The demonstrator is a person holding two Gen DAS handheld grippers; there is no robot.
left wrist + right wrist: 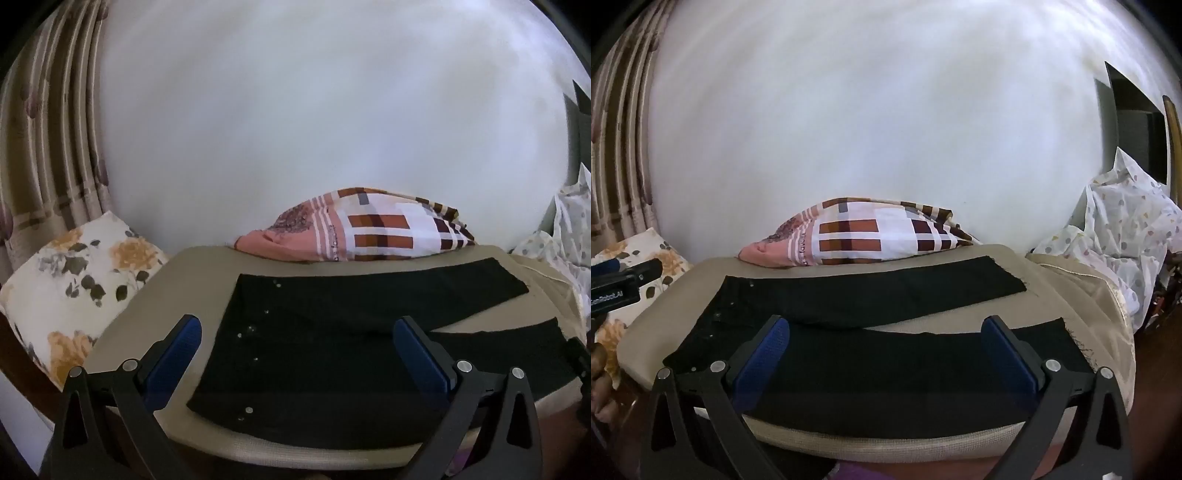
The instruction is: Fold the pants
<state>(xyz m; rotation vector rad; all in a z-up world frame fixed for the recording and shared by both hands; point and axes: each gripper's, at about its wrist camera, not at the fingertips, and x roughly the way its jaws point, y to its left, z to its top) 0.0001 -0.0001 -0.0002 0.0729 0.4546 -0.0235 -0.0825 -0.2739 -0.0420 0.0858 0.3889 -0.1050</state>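
Black pants lie flat beneath both grippers, left gripper and right gripper, fingers spread wide, empty; best to pinch matching edges evenly.

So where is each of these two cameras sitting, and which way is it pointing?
Left wrist view: rides the left claw, looking forward and slightly down at the pants waist end; both blue-padded fingers show, wide apart.
Right wrist view: rides the right claw, aimed over the pants legs; its fingers show, plus the left claw at the left edge.
Shared: pants, tan board, checked pillow, white wall.
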